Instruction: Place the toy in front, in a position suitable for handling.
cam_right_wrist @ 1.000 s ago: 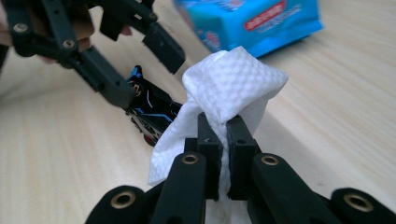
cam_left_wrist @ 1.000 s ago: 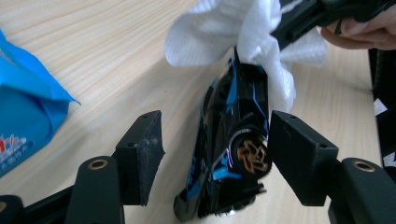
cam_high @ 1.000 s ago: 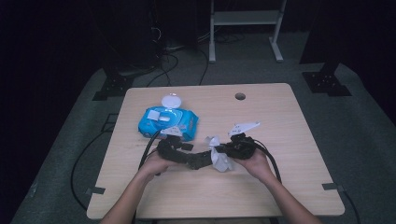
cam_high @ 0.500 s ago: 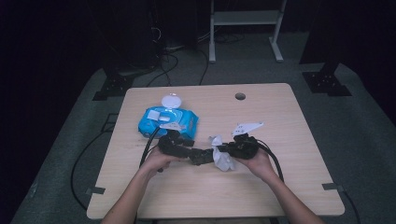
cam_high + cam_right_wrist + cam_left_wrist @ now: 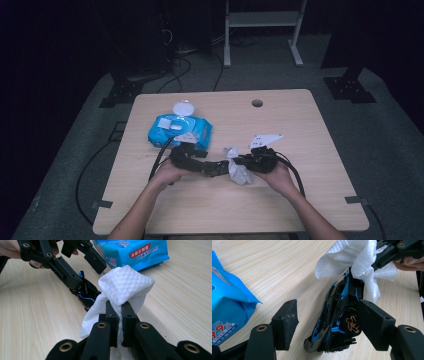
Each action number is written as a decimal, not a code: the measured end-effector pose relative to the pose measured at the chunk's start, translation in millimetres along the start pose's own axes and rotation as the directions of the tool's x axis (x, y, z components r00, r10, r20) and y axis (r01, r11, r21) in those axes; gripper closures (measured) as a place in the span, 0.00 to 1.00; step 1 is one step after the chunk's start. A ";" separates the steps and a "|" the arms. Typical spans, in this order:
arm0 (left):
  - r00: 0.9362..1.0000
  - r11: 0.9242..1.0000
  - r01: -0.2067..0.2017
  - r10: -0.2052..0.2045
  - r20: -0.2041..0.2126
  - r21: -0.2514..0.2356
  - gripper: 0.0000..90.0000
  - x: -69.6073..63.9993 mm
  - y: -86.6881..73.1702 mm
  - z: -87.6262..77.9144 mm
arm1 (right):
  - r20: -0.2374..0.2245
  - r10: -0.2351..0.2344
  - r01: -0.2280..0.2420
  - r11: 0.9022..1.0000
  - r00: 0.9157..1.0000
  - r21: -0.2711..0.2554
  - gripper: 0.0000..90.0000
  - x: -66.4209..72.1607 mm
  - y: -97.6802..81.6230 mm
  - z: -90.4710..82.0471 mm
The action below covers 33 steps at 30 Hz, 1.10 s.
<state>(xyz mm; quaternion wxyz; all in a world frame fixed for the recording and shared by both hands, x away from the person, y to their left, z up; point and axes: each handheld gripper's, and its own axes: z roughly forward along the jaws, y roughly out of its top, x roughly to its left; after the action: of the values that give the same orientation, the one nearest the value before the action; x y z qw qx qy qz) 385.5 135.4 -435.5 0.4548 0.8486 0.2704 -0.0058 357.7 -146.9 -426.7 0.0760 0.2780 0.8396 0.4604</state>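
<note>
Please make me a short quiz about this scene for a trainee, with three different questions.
1. What does the right gripper grip? A) a white wipe B) a sponge C) a brush
2. True or false: both pads of the left gripper press on the toy car.
3. What colour is the wipes pack on the table?
Key: 1 A. 2 False, one pad stands apart from it. 3 Blue.
</note>
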 end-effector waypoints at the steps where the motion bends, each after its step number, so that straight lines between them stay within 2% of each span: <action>1: 1.000 1.000 -0.008 0.008 -0.004 -0.001 0.37 -2.1 -0.7 -0.3 | 0.000 -0.006 0.006 1.000 1.000 0.000 0.96 1.0 -0.7 -0.6; 6: 0.999 0.999 -0.039 0.038 -0.008 -0.010 0.37 -10.0 -5.0 -0.5 | -0.008 -0.028 0.028 1.000 1.000 0.006 0.96 5.5 -3.8 -4.0; 10: 0.999 0.999 -0.032 0.032 0.014 -0.013 0.35 -10.5 -7.3 1.9 | -0.019 -0.017 0.017 1.000 1.000 0.004 0.96 7.0 -7.2 -5.9; 12: 0.999 0.999 -0.037 0.037 0.013 -0.012 0.35 -10.6 -6.7 2.6 | -0.013 -0.015 0.015 1.000 1.000 0.004 0.96 6.9 -7.3 -5.8; 17: 0.998 0.999 -0.048 0.048 0.027 0.002 0.35 -12.6 -6.7 4.9 | -0.012 -0.001 0.001 1.000 1.000 0.009 0.96 3.4 -5.4 -2.9; 23: 0.996 0.996 -0.082 0.081 0.035 0.025 0.32 -16.8 -8.0 7.9 | -0.004 -0.013 0.013 1.000 1.000 0.022 0.96 5.0 -4.9 0.2; 27: 0.986 0.982 -0.165 0.163 0.026 0.091 0.28 -27.1 -9.0 16.4 | -0.001 -0.003 0.003 1.000 1.000 0.028 0.96 3.8 -4.7 2.4; 28: 0.983 0.978 -0.184 0.183 0.010 0.100 0.37 -28.7 -10.2 18.0 | -0.002 0.001 -0.001 1.000 1.000 0.027 0.96 3.2 -4.0 3.2; 29: 0.983 0.979 -0.182 0.183 -0.003 0.090 0.42 -28.3 -11.0 18.9 | -0.003 0.004 -0.004 1.000 1.000 0.026 0.96 2.7 -3.1 4.2; 30: 0.987 0.983 -0.163 0.163 0.004 0.088 0.42 -26.3 -10.6 18.5 | -0.001 0.008 -0.008 1.000 1.000 0.024 0.96 2.4 -1.9 5.1; 31: 0.987 0.983 -0.163 0.163 0.004 0.088 0.43 -26.3 -10.6 18.5 | -0.001 0.008 -0.008 1.000 1.000 0.024 0.96 2.4 -1.9 5.1; 32: 0.989 0.986 -0.150 0.150 0.009 0.071 0.46 -22.4 -9.9 14.7 | -0.005 0.011 -0.011 1.000 1.000 0.022 0.96 0.5 0.6 6.4; 33: 0.990 0.987 -0.143 0.143 -0.002 0.073 0.48 -21.0 -9.2 13.5 | -0.005 0.018 -0.018 1.000 1.000 0.015 0.96 -0.4 1.4 7.1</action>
<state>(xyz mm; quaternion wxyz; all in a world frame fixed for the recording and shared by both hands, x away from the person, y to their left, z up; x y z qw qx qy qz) 366.5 119.4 -445.1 0.4219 0.8817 0.2100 0.0202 361.3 -141.3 -429.7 0.0674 0.2849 0.8407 0.4555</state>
